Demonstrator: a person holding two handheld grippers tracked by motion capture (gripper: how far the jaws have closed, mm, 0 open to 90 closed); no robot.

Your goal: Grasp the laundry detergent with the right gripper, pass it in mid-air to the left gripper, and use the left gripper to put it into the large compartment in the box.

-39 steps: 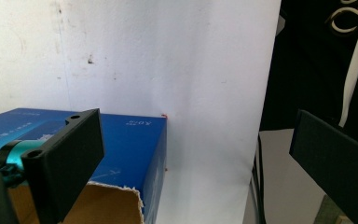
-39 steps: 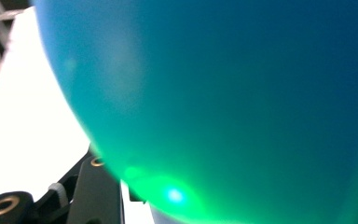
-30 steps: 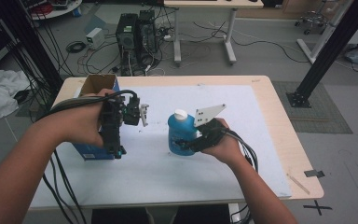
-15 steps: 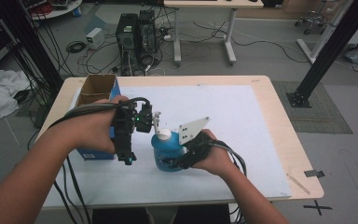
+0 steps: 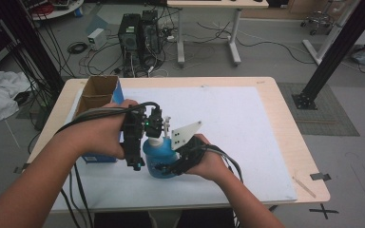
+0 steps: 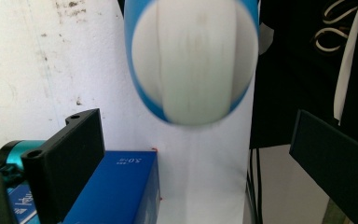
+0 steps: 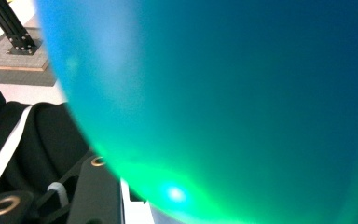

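A blue bottle (image 5: pixel 158 159) with a white cap stands upright on the white mat near the table's front. My right gripper (image 5: pixel 170 165) is shut on its body from the right, and the blue wall (image 7: pixel 214 93) sits right in front of the right gripper view's camera. My left gripper (image 5: pixel 147 135) hangs over the bottle's top and points down. In the left gripper view the round white cap (image 6: pixel 193 60) lies just beyond the open gripper (image 6: pixel 193 121), whose jaws stand wide apart and touch nothing.
A blue carton (image 5: pixel 100 156) with open brown flaps (image 5: pixel 97 92) lies at the left of the table, close under the left hand, and shows again (image 6: pixel 116 186) below the left jaw. The white mat (image 5: pixel 237 123) stretches right and back. Cables trail off the front edge.
The right hand has carried the bottle left and nearer to the front edge. The left gripper has shifted right and now stands over the bottle's cap.
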